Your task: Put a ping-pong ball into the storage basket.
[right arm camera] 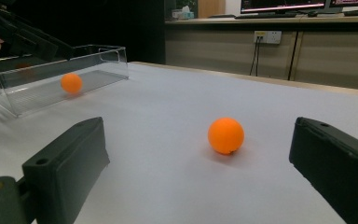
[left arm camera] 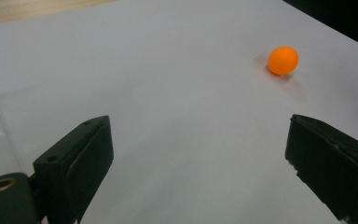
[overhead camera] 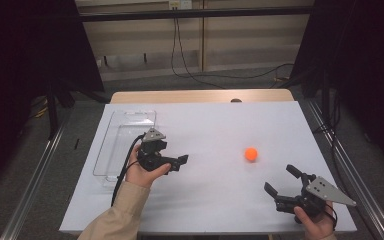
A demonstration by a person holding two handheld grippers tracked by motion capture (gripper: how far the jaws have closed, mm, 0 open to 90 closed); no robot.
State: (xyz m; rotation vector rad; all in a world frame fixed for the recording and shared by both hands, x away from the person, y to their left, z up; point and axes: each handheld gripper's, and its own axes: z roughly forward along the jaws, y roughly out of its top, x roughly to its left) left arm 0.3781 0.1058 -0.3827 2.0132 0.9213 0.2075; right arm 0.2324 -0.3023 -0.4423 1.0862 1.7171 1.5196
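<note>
While wide open, right tool (overhead camera: pixel 281 181) faces orange ball (overhead camera: pixel 251 154), untouched

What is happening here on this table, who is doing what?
A person holds a two-jaw gripper in each hand over a white table. Both are open and hold nothing. The right gripper points toward an orange ball lying free on the table. The left gripper is beside a clear plastic tray. The right gripper view shows an orange ball-like shape at the tray, possibly a reflection.
</note>
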